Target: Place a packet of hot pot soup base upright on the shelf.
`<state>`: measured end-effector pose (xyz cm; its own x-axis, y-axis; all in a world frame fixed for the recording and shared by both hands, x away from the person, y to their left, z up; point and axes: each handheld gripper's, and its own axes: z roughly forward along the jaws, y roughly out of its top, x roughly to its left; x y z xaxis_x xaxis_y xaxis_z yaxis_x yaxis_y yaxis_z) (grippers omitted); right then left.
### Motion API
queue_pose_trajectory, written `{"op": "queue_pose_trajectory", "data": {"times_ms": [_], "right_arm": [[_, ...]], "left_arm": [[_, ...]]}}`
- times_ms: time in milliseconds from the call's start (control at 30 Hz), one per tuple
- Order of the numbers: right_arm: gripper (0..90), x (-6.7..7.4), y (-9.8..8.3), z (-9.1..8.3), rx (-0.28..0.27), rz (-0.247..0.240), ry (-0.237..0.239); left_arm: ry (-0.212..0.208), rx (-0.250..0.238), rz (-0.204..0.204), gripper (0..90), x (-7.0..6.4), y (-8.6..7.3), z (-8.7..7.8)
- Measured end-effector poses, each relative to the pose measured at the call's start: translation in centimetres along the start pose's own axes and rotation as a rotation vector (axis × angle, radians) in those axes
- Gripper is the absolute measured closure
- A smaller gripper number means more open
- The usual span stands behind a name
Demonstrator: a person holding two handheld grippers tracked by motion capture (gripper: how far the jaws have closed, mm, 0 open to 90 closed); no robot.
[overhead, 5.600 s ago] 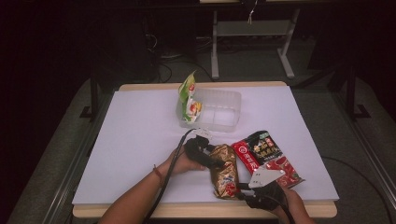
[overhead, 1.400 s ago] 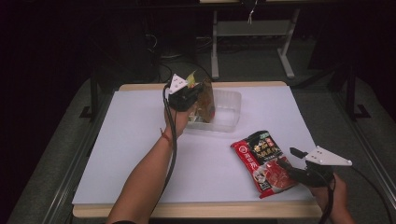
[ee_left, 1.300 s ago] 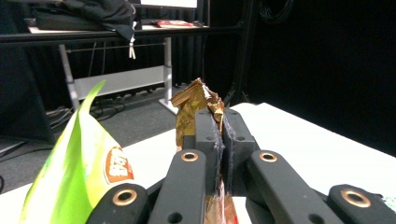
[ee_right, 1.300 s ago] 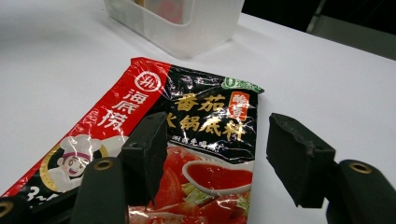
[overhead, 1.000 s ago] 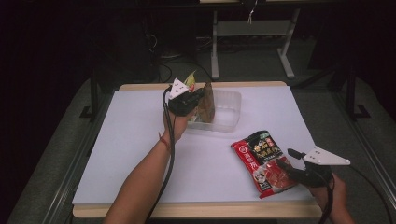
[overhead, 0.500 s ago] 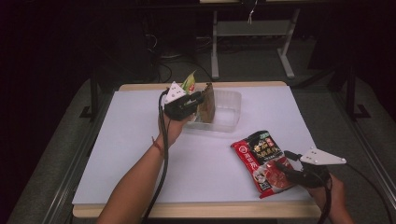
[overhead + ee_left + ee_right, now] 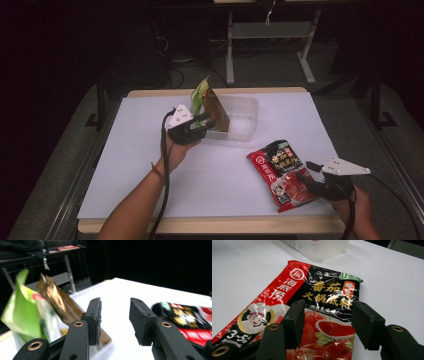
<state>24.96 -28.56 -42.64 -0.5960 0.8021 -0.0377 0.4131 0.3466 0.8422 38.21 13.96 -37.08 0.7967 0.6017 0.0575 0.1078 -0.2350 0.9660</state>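
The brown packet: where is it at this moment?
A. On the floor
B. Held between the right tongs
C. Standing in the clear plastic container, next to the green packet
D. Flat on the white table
C: the brown packet stands tilted inside the clear plastic container, next to the green packet.

Left gripper (image 7: pixel 206 121) now standing beside clear plastic tub (image 7: pixel 243 118), at its near-left wall; 5.6 s ago it was gripping brown packet (image 7: pixel 216 107) down at front of table (image 7: pixel 135 165). Brown packet now leaning upright inside tub next to green packet (image 7: pixel 200 92). Left jaws have just been opening, nothing between them now, packet off to side of them. Left gripper sitting lower and further left than 1.4 s ago. Right gripper (image 7: pixel 305 175) now poised over near end of red packet (image 7: pixel 283 171), having shifted right since 5.6 s ago.
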Motion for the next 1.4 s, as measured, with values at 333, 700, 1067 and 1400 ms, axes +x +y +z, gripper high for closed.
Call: {"op": "queue_pose_trajectory", "data": {"times_ms": [333,700,1067,1400], "right_arm": [[43.8,-0.9,-0.4,0.3,0.054,0.050,-0.016],[44.9,-2.1,-1.2,0.4,0.105,0.103,0.037],[43.3,-2.6,-1.8,0.7,0.150,0.154,0.136],[47.1,-2.4,-2.0,0.9,0.179,0.212,0.208]], "left_arm": [[-0.100,0.103,0.019,56.7,-1.7,-2.8,-3.0],[-0.177,0.188,0.024,52.9,-3.4,-5.5,-3.4],[-0.231,0.236,0.032,49.0,-4.3,-6.4,-2.9],[-0.295,0.262,-0.035,41.0,-5.2,-6.8,-1.6]]}}
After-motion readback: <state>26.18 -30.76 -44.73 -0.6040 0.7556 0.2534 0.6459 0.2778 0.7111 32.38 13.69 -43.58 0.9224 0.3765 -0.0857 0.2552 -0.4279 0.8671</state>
